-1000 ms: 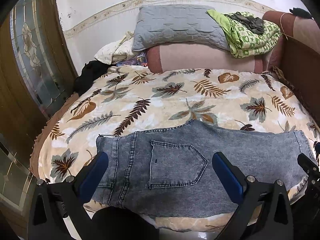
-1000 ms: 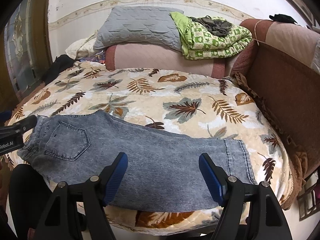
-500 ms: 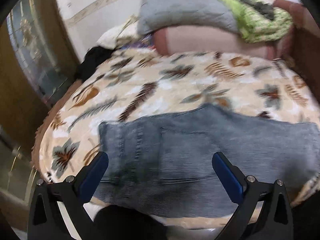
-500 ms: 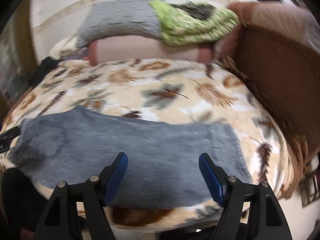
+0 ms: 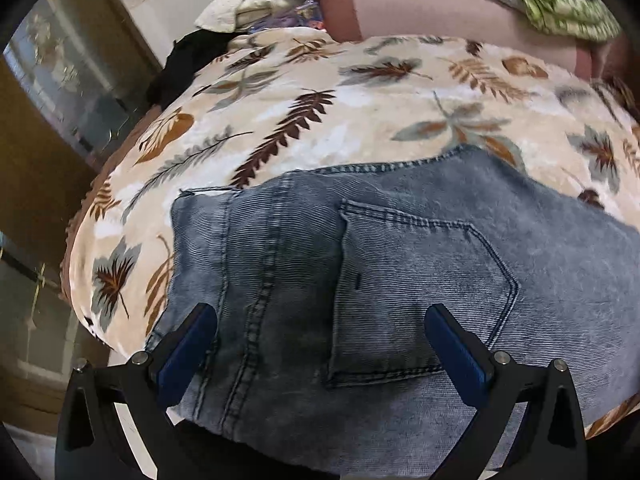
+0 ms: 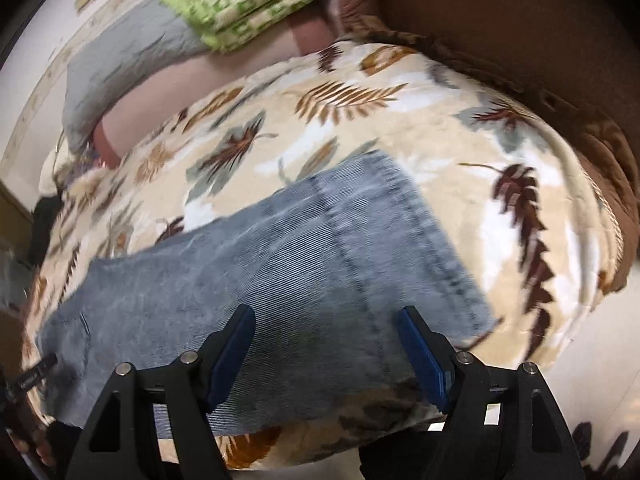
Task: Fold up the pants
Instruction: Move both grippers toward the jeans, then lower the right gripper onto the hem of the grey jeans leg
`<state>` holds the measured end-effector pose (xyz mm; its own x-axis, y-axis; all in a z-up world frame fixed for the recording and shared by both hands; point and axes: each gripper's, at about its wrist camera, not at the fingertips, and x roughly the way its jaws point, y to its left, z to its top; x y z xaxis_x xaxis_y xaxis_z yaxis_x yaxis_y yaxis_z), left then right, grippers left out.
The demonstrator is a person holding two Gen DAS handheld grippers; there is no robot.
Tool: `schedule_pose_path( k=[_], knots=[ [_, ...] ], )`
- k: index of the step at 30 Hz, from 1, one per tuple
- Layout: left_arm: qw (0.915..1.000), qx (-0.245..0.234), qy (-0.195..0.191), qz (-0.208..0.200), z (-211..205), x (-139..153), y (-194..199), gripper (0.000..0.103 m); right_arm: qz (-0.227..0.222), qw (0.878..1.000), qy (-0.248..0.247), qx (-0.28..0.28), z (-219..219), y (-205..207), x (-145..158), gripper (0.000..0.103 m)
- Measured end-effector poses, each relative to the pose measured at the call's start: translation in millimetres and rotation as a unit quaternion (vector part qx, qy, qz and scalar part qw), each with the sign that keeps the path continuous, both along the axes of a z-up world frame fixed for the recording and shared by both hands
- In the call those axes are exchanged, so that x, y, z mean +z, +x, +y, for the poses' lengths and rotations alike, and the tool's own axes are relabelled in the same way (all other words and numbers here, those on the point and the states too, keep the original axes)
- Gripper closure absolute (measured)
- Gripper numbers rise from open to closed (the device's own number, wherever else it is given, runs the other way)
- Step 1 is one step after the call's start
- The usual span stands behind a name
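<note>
Grey-blue denim pants (image 5: 400, 280) lie flat, folded lengthwise, across the near edge of a leaf-print bed. In the left wrist view the waist and back pocket (image 5: 416, 292) fill the lower middle. My left gripper (image 5: 320, 344) is open and empty, its blue pads straddling the pocket area just above the cloth. In the right wrist view the leg and hem end (image 6: 400, 224) of the pants (image 6: 280, 272) show. My right gripper (image 6: 326, 344) is open and empty, hovering over the leg near the hem.
The leaf-print blanket (image 5: 360, 112) covers the bed (image 6: 400, 120). Grey and pink pillows (image 5: 440, 8) and a green quilt (image 6: 248, 4) lie at the far end. A brown padded side panel (image 6: 540, 60) stands on the right. A glass door (image 5: 60, 92) stands on the left.
Both grippers have moved forward and down toward the pants, which now look much larger. The right view has tilted and shifted toward the hem. Both stay open.
</note>
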<state>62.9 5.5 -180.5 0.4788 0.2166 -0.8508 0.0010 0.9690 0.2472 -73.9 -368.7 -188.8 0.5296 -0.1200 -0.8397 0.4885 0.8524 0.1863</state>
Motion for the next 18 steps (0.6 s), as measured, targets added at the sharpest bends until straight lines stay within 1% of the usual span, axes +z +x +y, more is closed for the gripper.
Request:
schedule_pose_path(
  k=[2, 4, 8, 11, 13, 15, 18],
  knots=[
    [0.9999, 0.005, 0.004, 0.011, 1.1, -6.3, 4.1, 0.000, 0.010, 1.000, -0.010, -0.002, 1.3, 5.2, -7.0, 0.026],
    [0.9997, 0.011, 0.006, 0.022, 5.2, -12.3, 9.4, 0.000, 0.032, 0.999, -0.022, -0.005, -0.1, 10.3, -17.7, 0.026],
    [0.9993, 0.011, 0.006, 0.036, 7.3, -20.9, 15.4, 0.000, 0.038, 0.998, -0.044, 0.000, -0.3, 14.9, -21.4, 0.026],
    [0.9990, 0.012, 0.002, 0.043, 8.9, -26.7, 19.9, 0.000, 0.038, 0.998, -0.050, -0.012, -7.3, 13.0, -19.8, 0.026],
    [0.9988, 0.013, -0.006, 0.048, 11.6, -30.4, 22.4, 0.000, 0.042, 0.998, -0.044, -0.024, -18.3, 11.2, -19.7, 0.026],
    [0.9983, 0.015, -0.022, 0.052, 15.7, -33.6, 26.0, 0.000, 0.038, 0.999, -0.025, -0.023, -26.7, 10.9, -20.3, 0.026],
    [0.9976, 0.018, -0.037, 0.056, 19.7, -35.9, 31.6, 0.000, 0.030, 0.999, -0.021, -0.021, -30.2, 12.3, -21.7, 0.026]
  ],
)
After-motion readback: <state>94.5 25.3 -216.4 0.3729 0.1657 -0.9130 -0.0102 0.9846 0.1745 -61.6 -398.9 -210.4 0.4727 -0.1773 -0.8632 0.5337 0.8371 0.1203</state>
